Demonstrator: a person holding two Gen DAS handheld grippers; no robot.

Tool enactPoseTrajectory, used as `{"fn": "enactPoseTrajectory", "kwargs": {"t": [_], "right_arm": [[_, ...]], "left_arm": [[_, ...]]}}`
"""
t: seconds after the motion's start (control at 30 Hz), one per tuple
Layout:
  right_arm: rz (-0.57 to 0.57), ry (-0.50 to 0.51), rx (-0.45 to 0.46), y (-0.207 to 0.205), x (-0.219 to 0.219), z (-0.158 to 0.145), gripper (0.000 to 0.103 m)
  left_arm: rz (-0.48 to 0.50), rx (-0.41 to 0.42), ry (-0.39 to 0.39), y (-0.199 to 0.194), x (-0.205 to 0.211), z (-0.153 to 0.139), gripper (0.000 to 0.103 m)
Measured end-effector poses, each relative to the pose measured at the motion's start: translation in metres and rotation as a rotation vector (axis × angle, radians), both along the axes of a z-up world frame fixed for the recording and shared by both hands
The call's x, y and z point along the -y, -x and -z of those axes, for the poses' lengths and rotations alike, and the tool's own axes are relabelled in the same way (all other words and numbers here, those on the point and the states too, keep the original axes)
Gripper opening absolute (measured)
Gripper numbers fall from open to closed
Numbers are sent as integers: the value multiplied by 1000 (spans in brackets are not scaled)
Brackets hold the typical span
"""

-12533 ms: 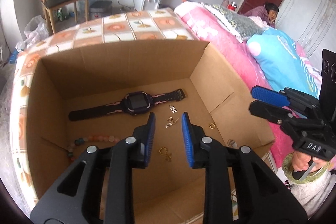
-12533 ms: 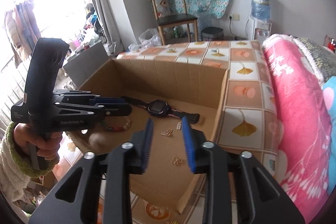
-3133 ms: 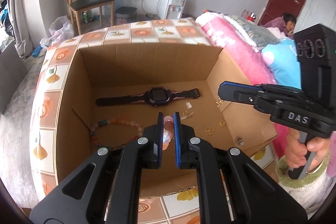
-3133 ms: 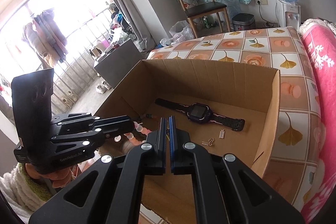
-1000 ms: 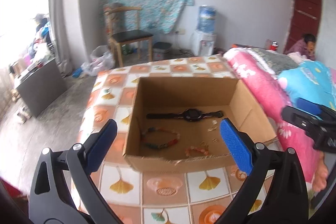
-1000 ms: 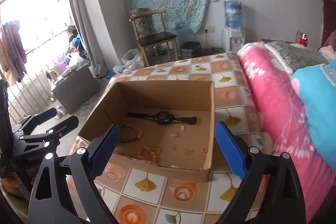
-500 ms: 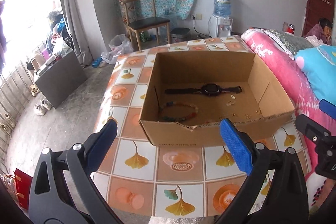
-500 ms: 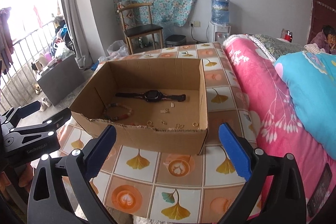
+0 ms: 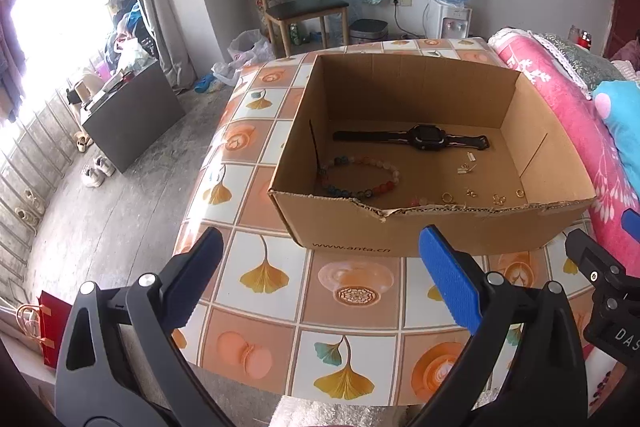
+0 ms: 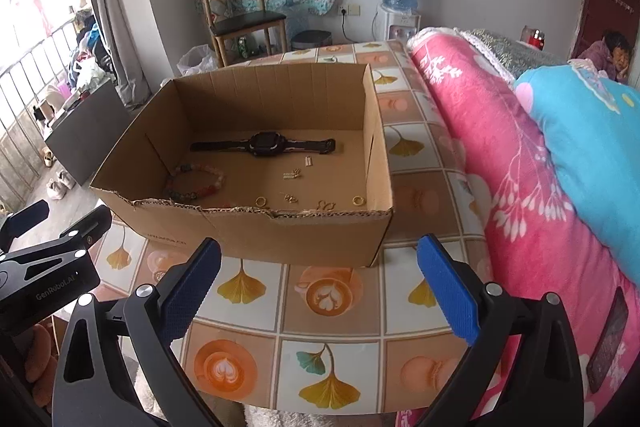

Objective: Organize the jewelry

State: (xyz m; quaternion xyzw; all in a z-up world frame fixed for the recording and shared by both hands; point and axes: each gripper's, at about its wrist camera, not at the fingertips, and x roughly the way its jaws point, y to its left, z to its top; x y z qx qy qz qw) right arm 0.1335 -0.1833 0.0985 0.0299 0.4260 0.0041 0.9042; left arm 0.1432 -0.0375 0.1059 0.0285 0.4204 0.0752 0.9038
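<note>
Covering the table, a tiled cloth (image 9: 352, 291) is seen under a cardboard box (image 9: 420, 231); inside lie a black watch (image 9: 424, 137), a beaded bracelet (image 9: 360, 179) and small gold earrings (image 9: 480, 193). Left gripper (image 9: 320, 283) and right gripper (image 10: 318, 283) are held spread wide, empty, short of the box.

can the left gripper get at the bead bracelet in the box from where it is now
Probably yes. The left gripper is wide open and empty, held back from the cardboard box. The box has no lid and the bead bracelet lies exposed near its front left corner, so only the front wall needs clearing from above.
</note>
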Motion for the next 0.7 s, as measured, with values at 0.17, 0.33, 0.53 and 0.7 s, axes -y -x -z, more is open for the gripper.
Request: {"fn": "enactPoseTrajectory", "kwargs": {"t": [0.17,0.33,0.53,0.7], "right_arm": [[-4,-11,-37,-8,-5,8,96],[-8,-4,-60,-13,-10,14,96],[-9,14,-68,-14,-14,16,96],[-6,17,-68,-15,-13,16,96]], "left_arm": [[7,-33,12,-4,0,6,95],[17,-49,21,-7,1,11,95],[30,-54,32,-10,1,11,95],[35,-59,39,-10,1,13,95]]}}
